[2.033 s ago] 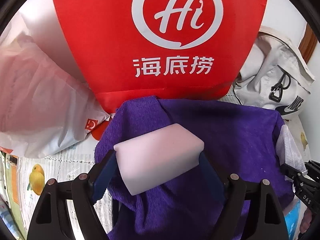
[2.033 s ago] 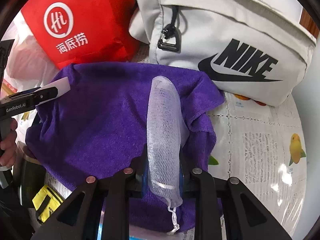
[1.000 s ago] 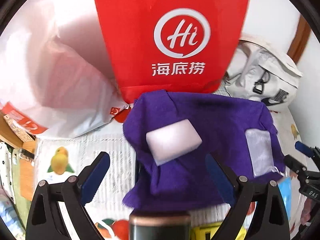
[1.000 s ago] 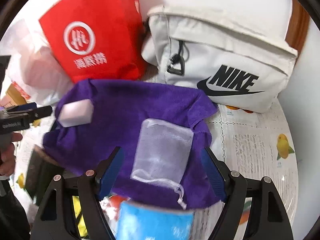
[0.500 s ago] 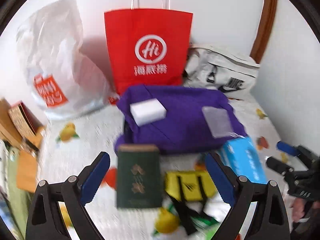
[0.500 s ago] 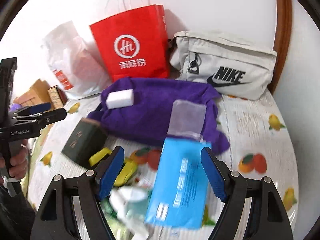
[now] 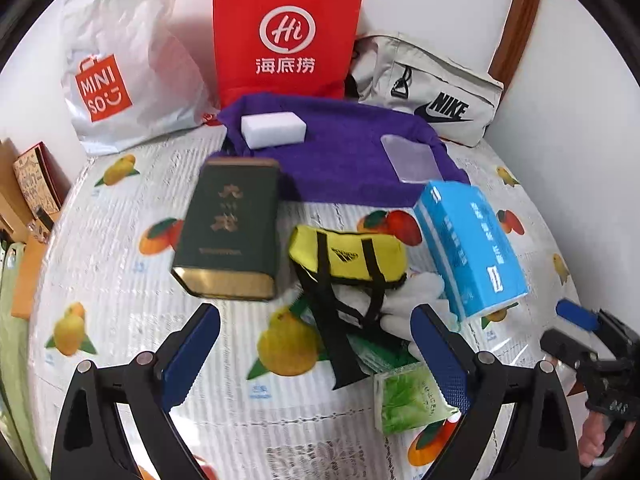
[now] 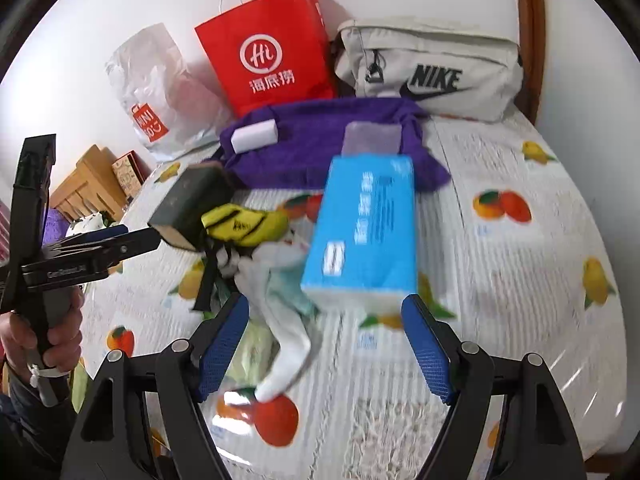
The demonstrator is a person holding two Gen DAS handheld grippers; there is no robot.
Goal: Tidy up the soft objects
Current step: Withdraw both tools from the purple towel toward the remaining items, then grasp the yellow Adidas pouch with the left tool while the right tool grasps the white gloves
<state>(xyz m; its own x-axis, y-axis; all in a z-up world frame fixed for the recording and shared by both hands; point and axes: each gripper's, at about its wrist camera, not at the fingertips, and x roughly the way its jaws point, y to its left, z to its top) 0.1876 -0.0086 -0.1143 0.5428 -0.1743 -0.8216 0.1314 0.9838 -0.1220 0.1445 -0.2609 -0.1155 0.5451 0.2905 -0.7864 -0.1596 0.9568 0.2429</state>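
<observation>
A purple towel (image 7: pixel 344 148) (image 8: pixel 320 144) lies at the back of the table, with a white sponge block (image 7: pixel 274 130) (image 8: pixel 254 136) on its left part and a clear mesh pouch (image 7: pixel 410 158) (image 8: pixel 372 138) on its right. In front lie a yellow pouch with black straps (image 7: pixel 348 256) (image 8: pixel 244 222), a white sock (image 8: pixel 280 292), a blue tissue pack (image 7: pixel 468 244) (image 8: pixel 364 232) and a green tissue packet (image 7: pixel 408 398). My left gripper (image 7: pixel 316 352) hangs open above the yellow pouch's straps, empty. My right gripper (image 8: pixel 324 344) stands open over the sock and blue pack, empty.
A dark green tin (image 7: pixel 230 232) (image 8: pixel 188 204) lies left of the yellow pouch. A red paper bag (image 7: pixel 286 36), a white plastic bag (image 7: pixel 120 72) and a grey Nike bag (image 7: pixel 428 92) line the back wall. Boxes (image 7: pixel 32 180) stand at the left edge.
Both grippers let go of the sponge and the mesh pouch on the towel, opened, and drew back towards the near side, bringing the tin, yellow pouch, sock and tissue packs into view.
</observation>
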